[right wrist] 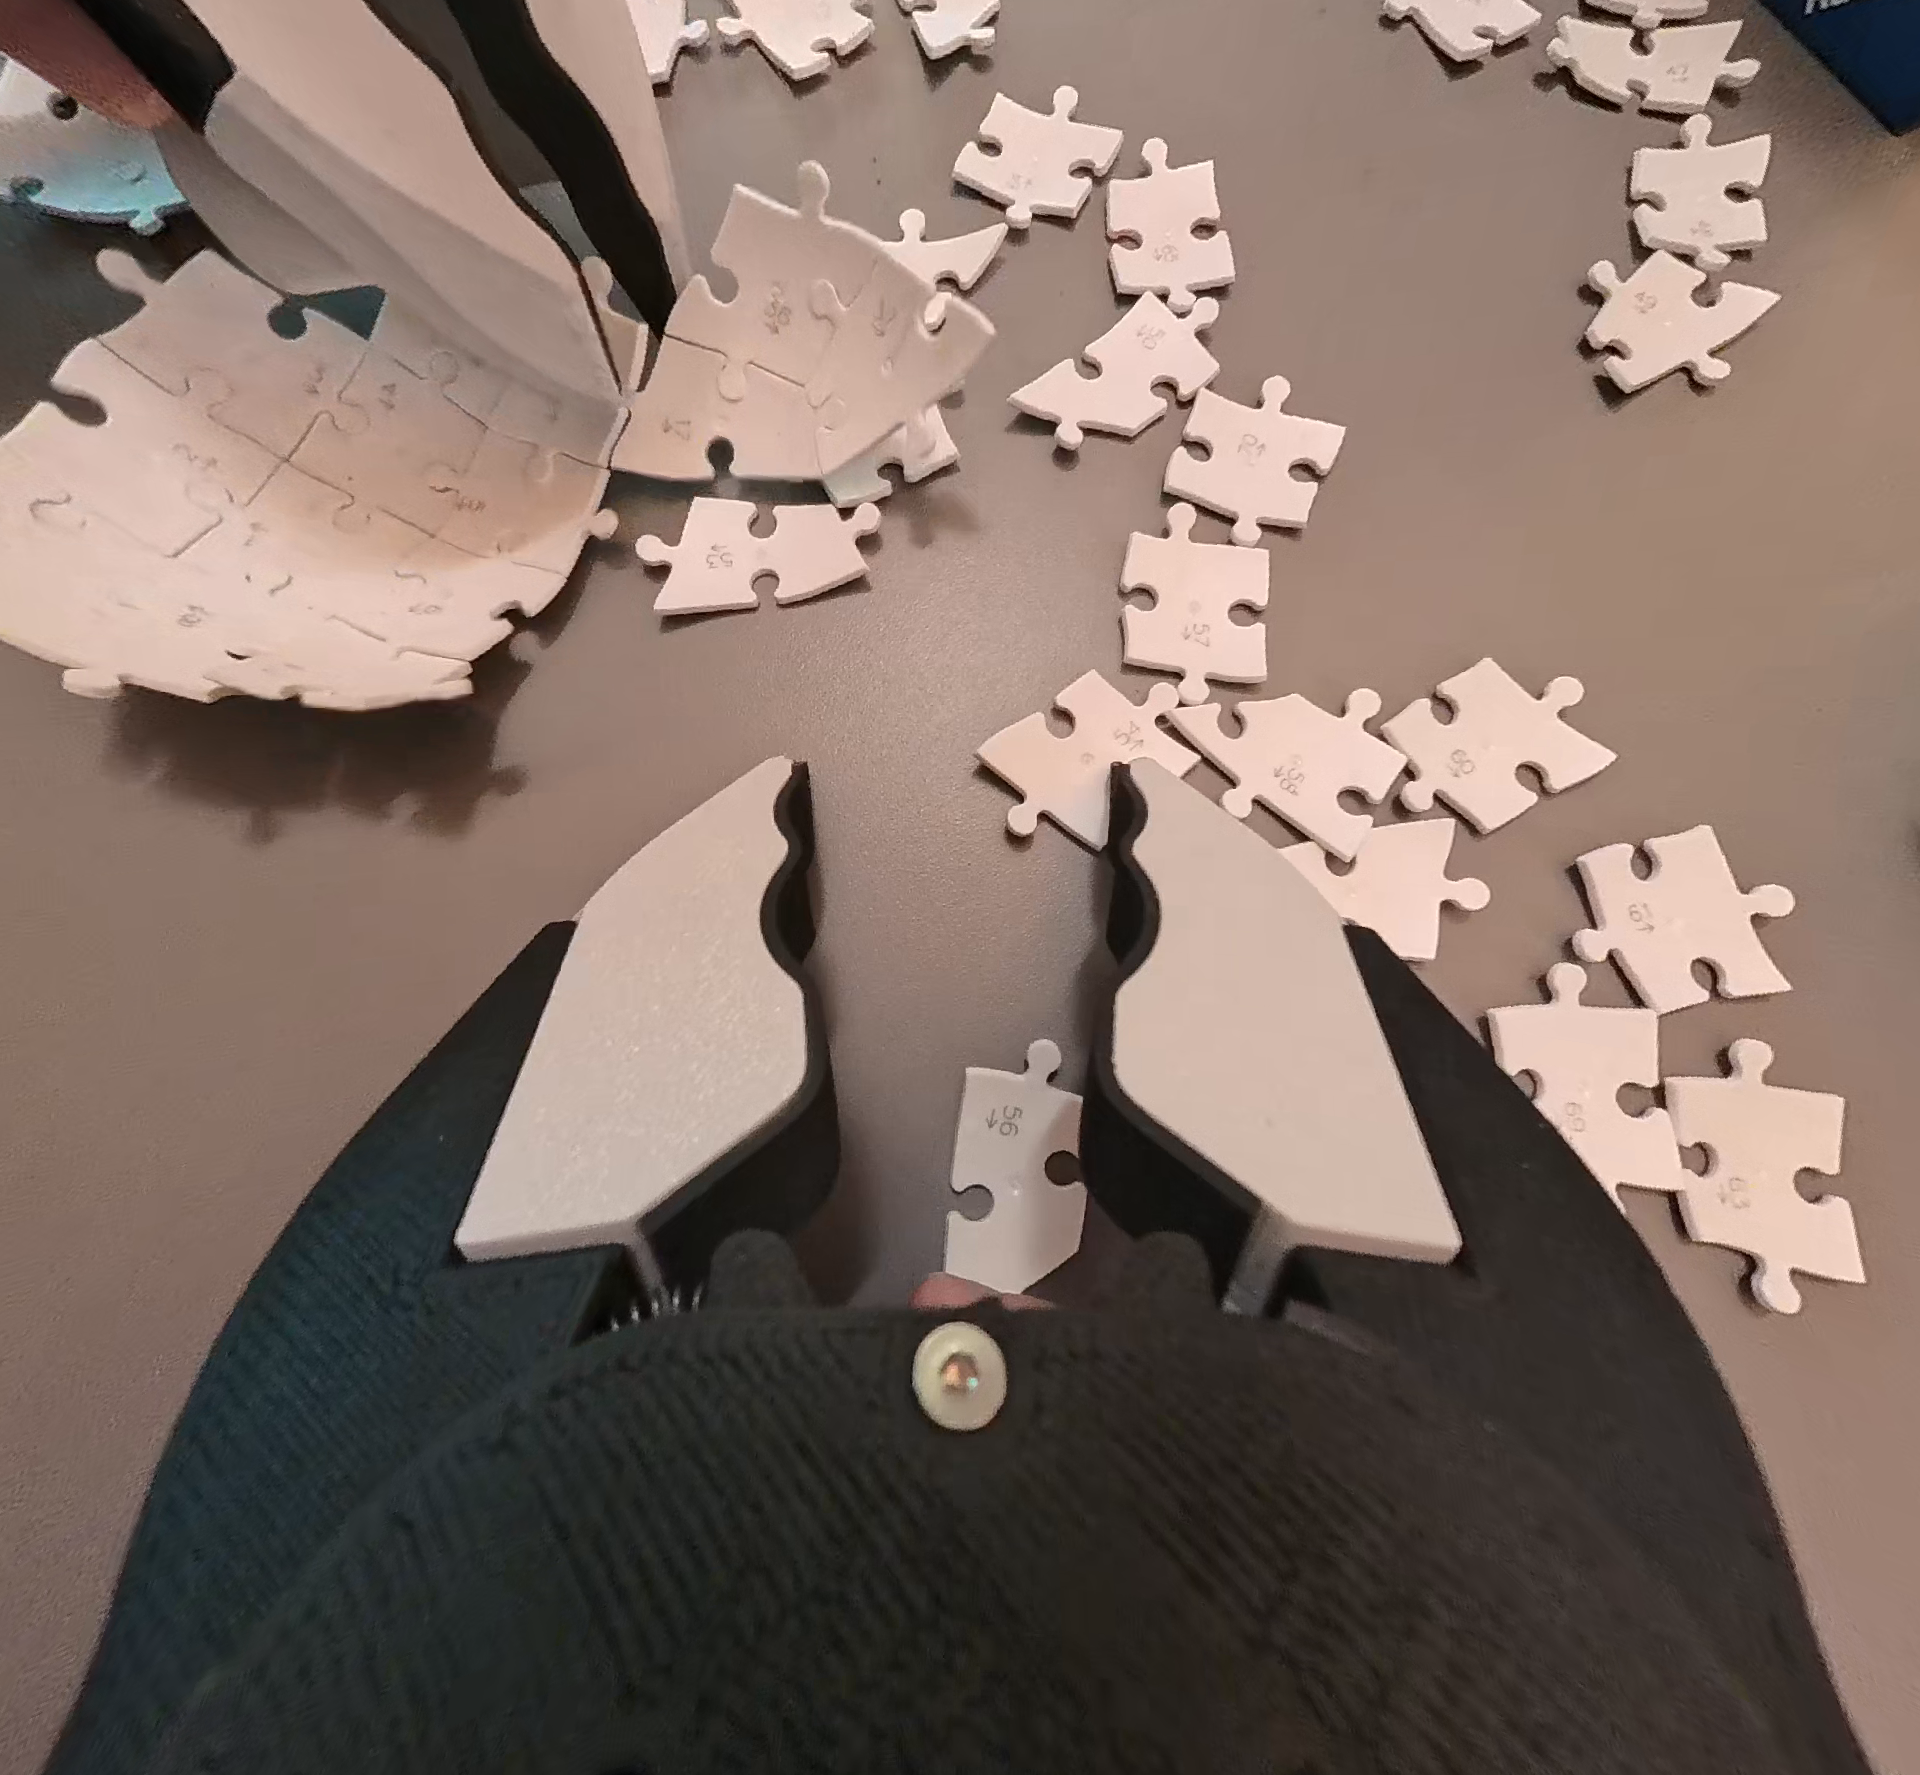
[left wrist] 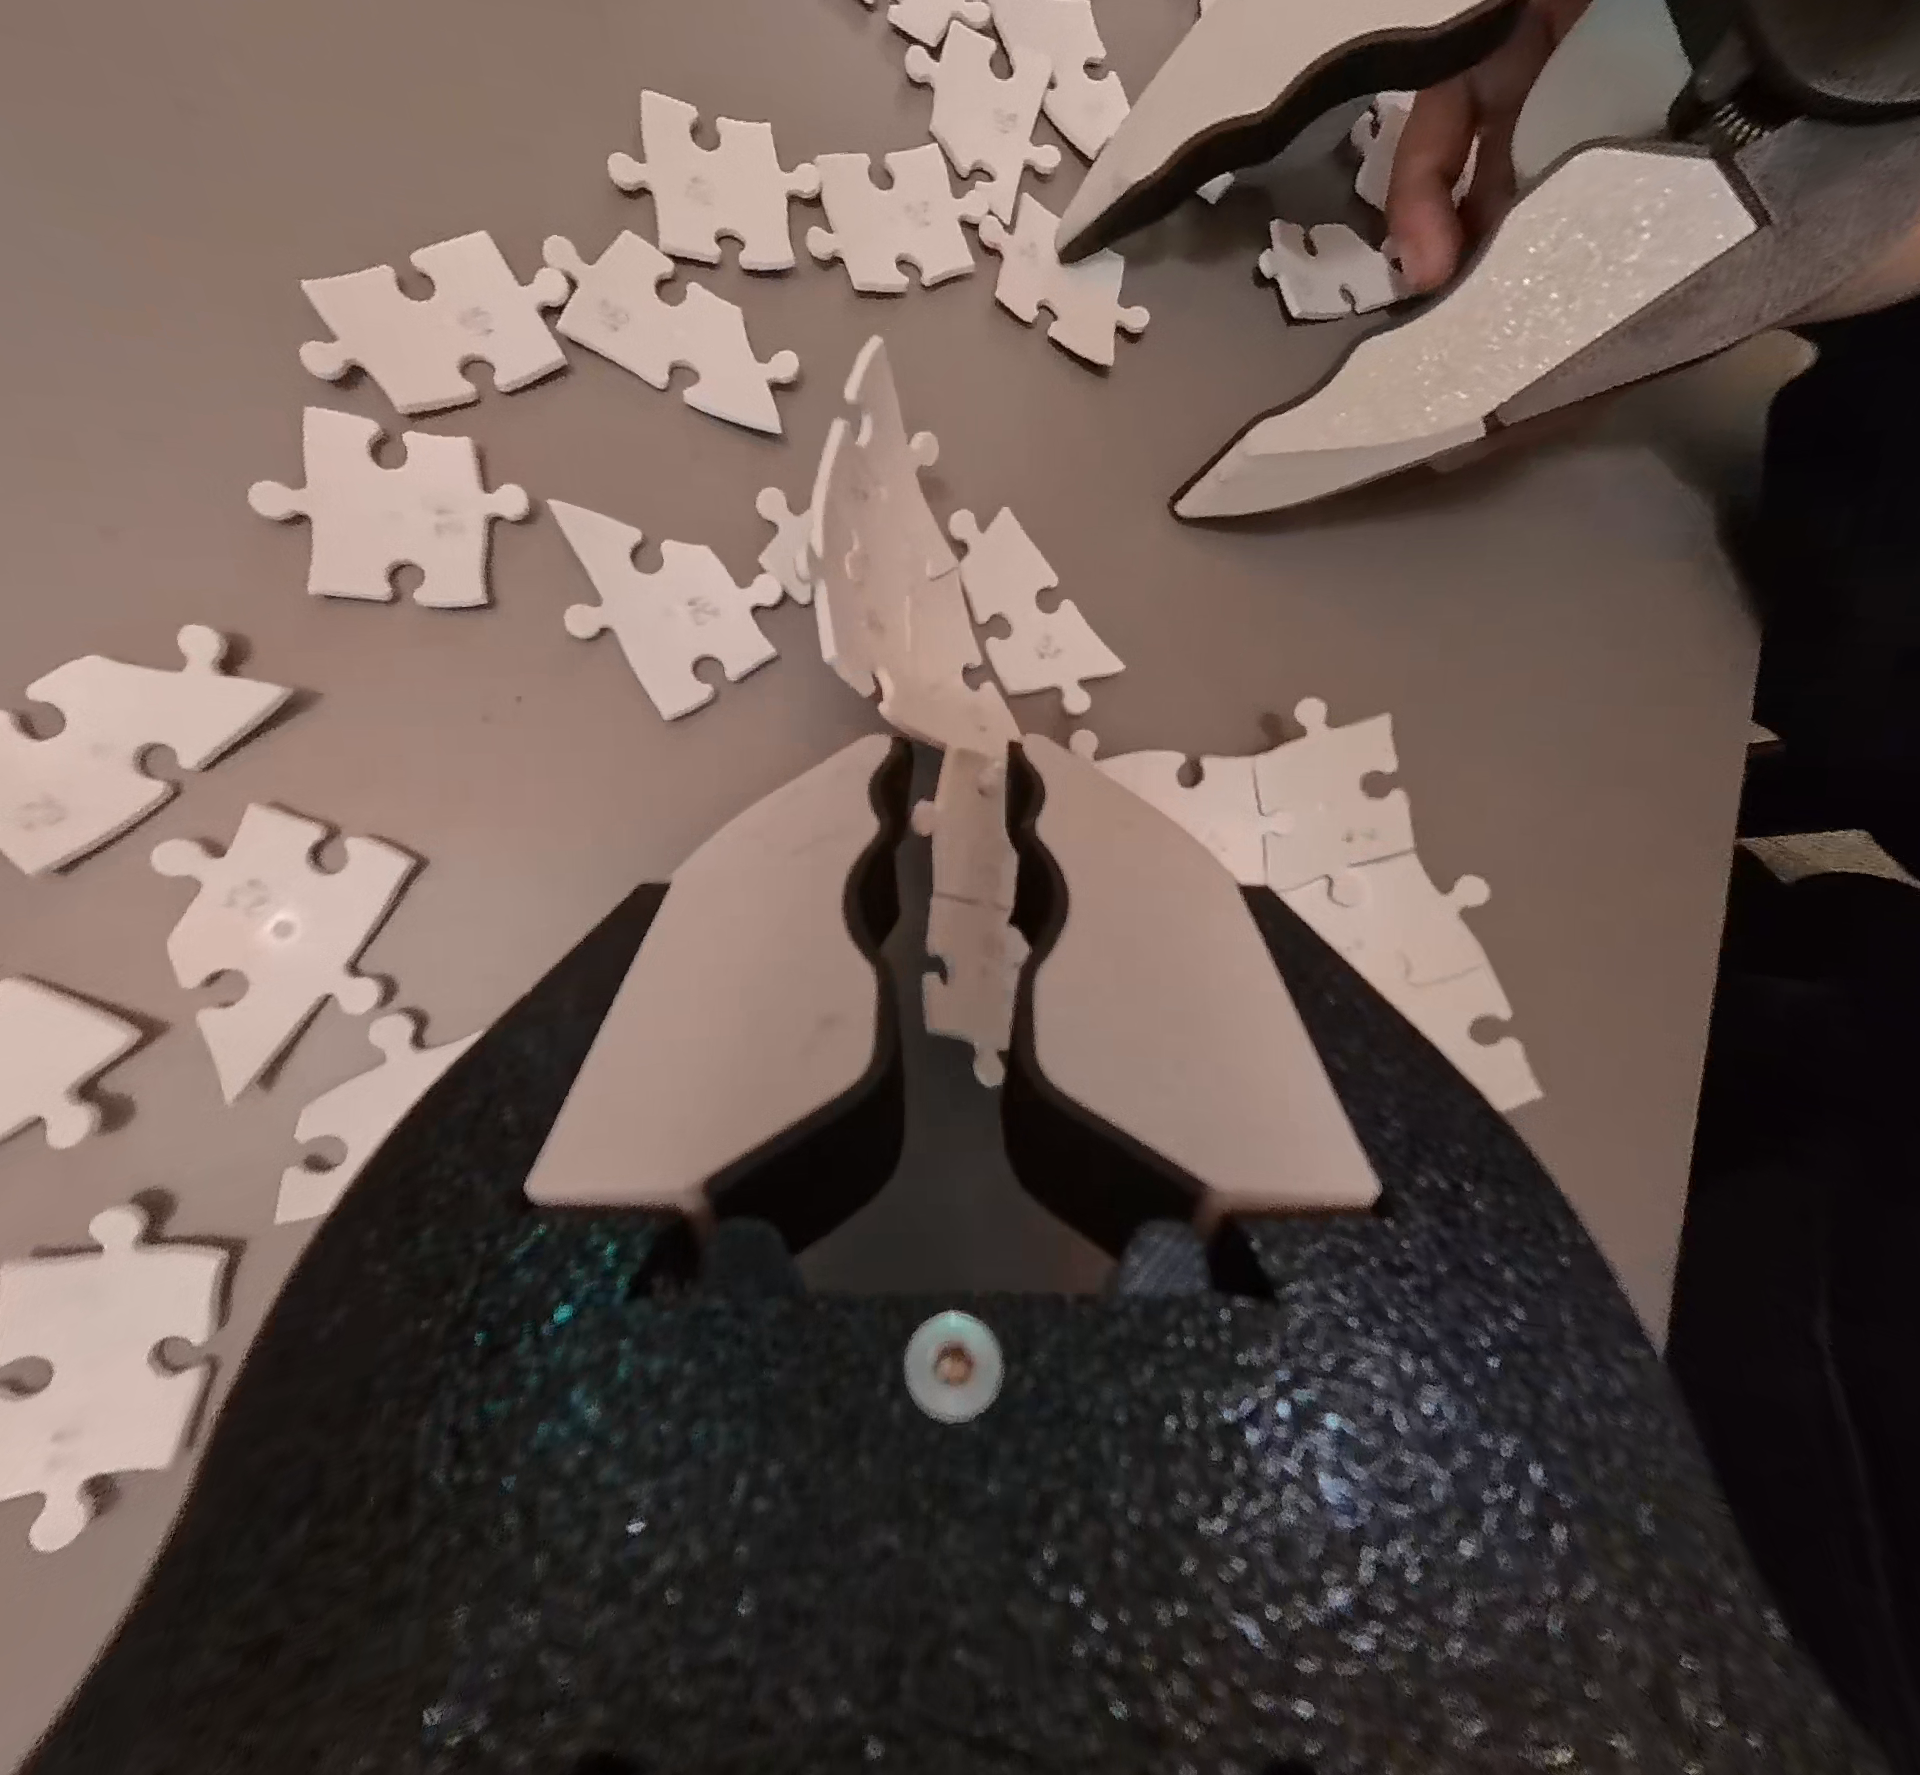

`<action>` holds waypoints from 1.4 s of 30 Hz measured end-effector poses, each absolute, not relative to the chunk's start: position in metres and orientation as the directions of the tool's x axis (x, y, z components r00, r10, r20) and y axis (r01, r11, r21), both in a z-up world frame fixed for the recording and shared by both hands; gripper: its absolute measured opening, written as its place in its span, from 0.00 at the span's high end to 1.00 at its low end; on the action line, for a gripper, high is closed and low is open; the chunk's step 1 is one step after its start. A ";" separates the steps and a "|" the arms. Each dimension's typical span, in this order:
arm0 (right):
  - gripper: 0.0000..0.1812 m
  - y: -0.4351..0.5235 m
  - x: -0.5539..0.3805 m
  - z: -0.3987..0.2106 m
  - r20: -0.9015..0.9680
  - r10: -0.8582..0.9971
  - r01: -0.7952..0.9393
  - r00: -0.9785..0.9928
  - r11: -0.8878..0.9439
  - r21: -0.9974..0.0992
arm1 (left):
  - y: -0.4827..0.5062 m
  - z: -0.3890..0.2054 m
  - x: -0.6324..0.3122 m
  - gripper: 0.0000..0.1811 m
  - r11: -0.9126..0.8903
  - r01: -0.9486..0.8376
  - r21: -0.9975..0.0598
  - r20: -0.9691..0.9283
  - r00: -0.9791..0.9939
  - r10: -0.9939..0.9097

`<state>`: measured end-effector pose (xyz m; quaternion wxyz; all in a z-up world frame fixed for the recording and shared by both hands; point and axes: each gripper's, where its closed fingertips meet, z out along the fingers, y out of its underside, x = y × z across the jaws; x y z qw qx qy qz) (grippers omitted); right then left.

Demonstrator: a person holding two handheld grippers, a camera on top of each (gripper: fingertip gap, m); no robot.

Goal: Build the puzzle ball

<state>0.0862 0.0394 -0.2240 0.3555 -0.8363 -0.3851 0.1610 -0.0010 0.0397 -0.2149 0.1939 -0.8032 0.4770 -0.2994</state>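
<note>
Holding the curved puzzle shell [right wrist: 301,468] by its rim, my left gripper [left wrist: 956,769] has its jaws drawn narrow onto the assembled edge; the shell sits at the far left of the grey table [right wrist: 312,894] and its open, knobbed rim runs away to the right.

My right gripper [right wrist: 956,780] stands wide and grips nothing. A loose piece [right wrist: 1013,1175] lies flat between its fingers, close to the body (a fingertip appears to be touching its near end).

Judgement: the coming pick falls to the right gripper, which is nearer. The piece's long axis runs near-to-far along the fingers. The remaining loose pieces [right wrist: 1247,463] spread to the right.
</note>
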 end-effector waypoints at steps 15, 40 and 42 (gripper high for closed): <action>0.70 0.040 0.086 -0.224 -0.001 0.757 0.526 0.654 -0.455 -0.718 | 0.167 -0.149 -0.202 0.80 -0.443 -0.307 -0.843 0.010 0.813 -0.582; 0.70 0.046 0.086 -0.224 0.000 0.740 0.515 0.673 -0.468 -0.718 | 0.097 -0.223 -0.201 0.77 -0.360 -0.750 -0.555 -0.124 0.502 -0.856; 0.70 0.046 0.086 -0.224 0.000 0.740 0.515 0.673 -0.468 -0.718 | 0.098 -0.225 -0.195 0.79 -0.418 -0.714 -0.562 -0.071 0.545 -0.836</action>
